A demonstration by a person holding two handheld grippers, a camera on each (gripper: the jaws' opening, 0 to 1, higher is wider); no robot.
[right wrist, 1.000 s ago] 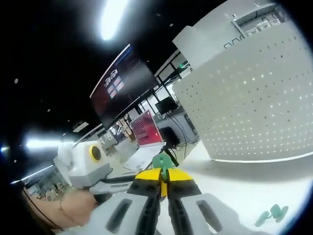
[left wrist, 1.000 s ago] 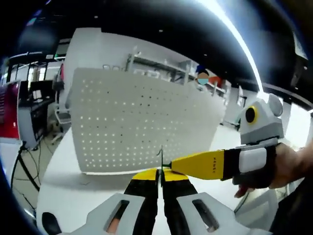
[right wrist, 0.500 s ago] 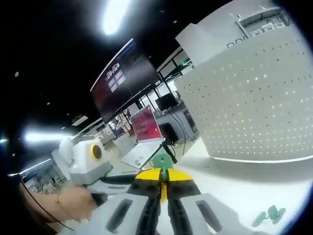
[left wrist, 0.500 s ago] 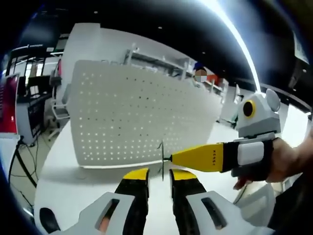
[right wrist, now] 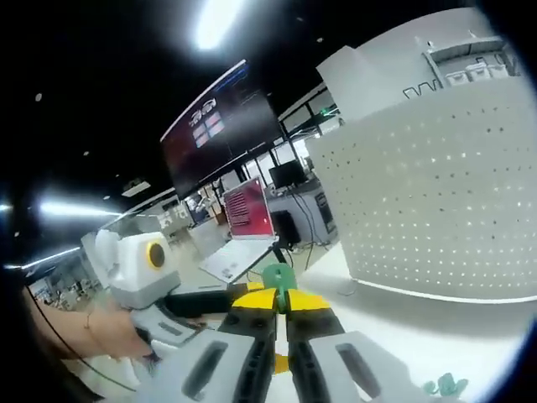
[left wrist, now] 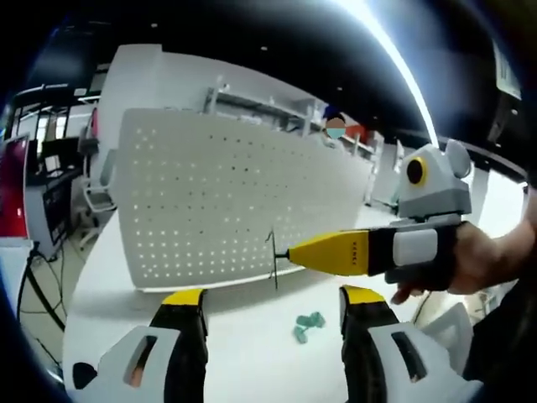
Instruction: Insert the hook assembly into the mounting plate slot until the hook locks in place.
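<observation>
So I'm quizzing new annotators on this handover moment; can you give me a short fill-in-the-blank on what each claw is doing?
1. The left claw stands ___.
2. The right claw is shut on the green ___.
3. The perforated mounting plate stands ___ on the white table.

Missing words: open; hook; upright

**Left jaws wide, hook held by the other gripper**

The left gripper (left wrist: 273,315) stands with its yellow-tipped jaws spread wide over the white table (left wrist: 243,353). From the right, the right gripper (left wrist: 289,251) pinches a thin dark hook (left wrist: 273,262) near the far white perforated panel (left wrist: 239,206). Small green pieces (left wrist: 307,323) lie on the table between the jaws.
</observation>
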